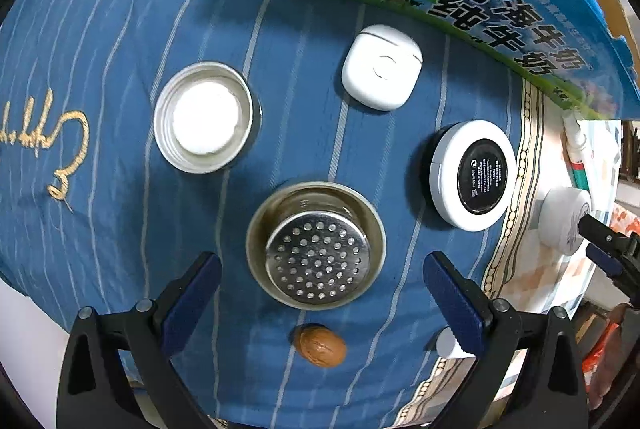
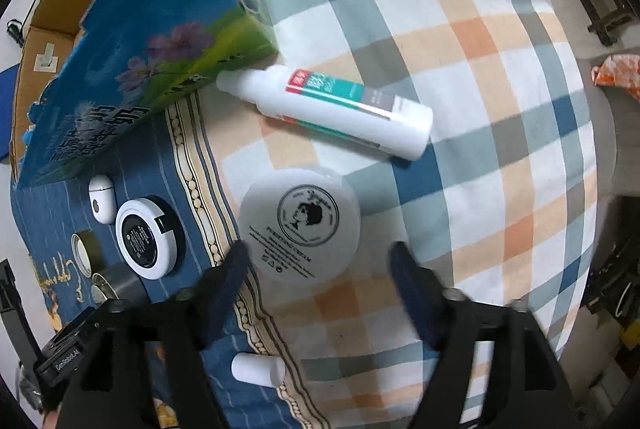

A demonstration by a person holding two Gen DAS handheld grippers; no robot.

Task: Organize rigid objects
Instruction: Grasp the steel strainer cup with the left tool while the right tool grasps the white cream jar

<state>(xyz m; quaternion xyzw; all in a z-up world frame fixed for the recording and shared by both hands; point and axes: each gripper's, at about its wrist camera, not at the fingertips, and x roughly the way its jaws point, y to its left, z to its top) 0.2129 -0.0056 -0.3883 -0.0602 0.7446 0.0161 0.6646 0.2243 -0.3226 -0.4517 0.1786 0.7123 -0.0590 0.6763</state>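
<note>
Both grippers are reaching down with jaws spread and empty, the left gripper [image 1: 320, 293] over the strainer [image 1: 316, 247], the right gripper [image 2: 320, 269] beside the cream jar [image 2: 300, 223] on the bed; next they should be closing around them.

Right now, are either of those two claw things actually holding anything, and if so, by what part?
Nothing is held. The left gripper hangs open above the metal strainer cup; the right gripper is open beside the white cream jar, not pressing it.

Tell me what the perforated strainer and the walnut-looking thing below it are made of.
Strainer: looks like brushed stainless steel, with a grey metallic sheen, reflections and punched holes. Brown nut: probably a real walnut shell, matte to slightly glossy with a wrinkled surface; could be wood or plastic.
</note>
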